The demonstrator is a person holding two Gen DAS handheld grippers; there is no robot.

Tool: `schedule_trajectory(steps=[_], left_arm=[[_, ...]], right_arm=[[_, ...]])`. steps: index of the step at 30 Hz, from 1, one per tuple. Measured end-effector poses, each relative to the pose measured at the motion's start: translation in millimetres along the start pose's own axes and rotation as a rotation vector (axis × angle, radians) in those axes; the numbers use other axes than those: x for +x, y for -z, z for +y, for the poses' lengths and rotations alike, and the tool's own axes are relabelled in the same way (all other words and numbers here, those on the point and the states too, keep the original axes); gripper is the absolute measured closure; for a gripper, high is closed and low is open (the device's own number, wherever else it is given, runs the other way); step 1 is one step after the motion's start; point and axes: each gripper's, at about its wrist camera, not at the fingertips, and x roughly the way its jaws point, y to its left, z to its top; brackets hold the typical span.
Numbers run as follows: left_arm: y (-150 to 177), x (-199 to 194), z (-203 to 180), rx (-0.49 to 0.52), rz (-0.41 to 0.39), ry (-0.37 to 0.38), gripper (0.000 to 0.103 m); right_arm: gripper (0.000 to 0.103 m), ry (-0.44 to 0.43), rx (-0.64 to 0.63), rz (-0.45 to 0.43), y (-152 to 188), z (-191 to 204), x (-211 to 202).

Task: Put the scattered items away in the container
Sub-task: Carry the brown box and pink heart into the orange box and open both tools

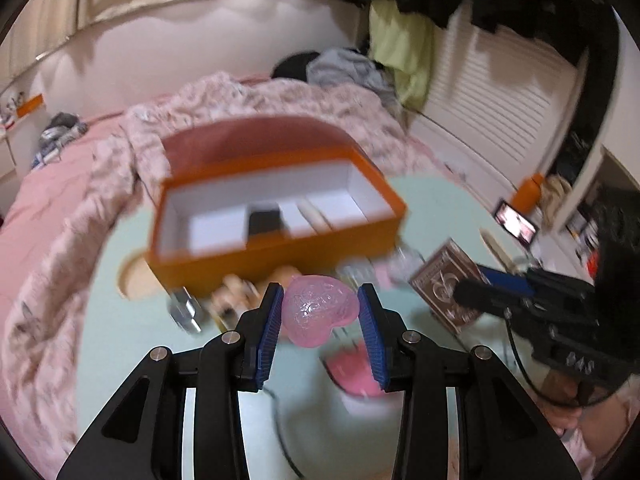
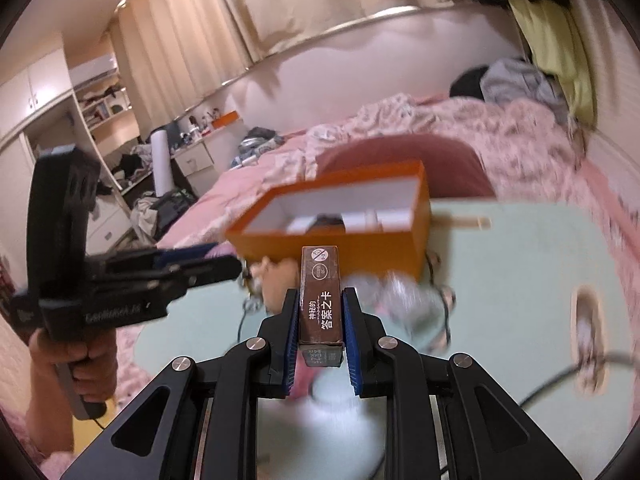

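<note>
An orange box with a white inside stands open on the pale green table, holding a black item and a white stick. My left gripper is shut on a pink heart-shaped case, held above the table just in front of the box. My right gripper is shut on a brown card box, also in front of the orange box. In the left wrist view the card box and right gripper show at the right.
Small items lie along the box's front: a metal piece, a beige figure, clear crumpled items and a pink item below the left gripper. A pink bed lies beyond the table. A phone sits at the right.
</note>
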Motion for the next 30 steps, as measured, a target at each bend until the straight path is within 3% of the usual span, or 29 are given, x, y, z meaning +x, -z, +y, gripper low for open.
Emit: schedule_trajectory(steps=[6,8,11,17,19,20,25,30], left_arm=[[-51.7,44.2,37.4,-0.104,0.023,-0.015,0.063],[-60.4,62.5,46.0,-0.116,0.042,-0.051,0.063],[-64.5,82.6,49.6,-0.100,0.055,-0.098,0.063],[-64.0,104.4,65.5,-0.161,0.089,-0.092,0.063],[-63.3,107.0,69.8,-0.195,0.105,-0.071,0.062],[-62.3,105.7,70.8,-0.203,0.108,-0.066,0.061],[-54.8,87.1,73.6,-0.205,0.066,-0.073,0.040],[-40.8,59.2,67.0,-0.187,0.025,-0.070,0.040]], right_arm=[[0.083,0.033,0.018,0.029,-57.7,-4.7,48.3],[0.083,0.062,0.025,0.064,-71.3,-8.7,71.4],[0.083,0.090,0.046,0.105,-80.3,-14.8,97.6],[0.081,0.201,0.028,0.148,-79.5,-21.1,131.9],[0.063,0.232,0.029,0.173,-76.2,-23.2,136.6],[0.061,0.233,0.032,0.180,-74.1,-23.8,136.0],[0.054,0.235,0.001,0.131,-68.3,-18.1,115.1],[0.054,0.199,-0.009,0.126,-55.9,-6.2,86.9]])
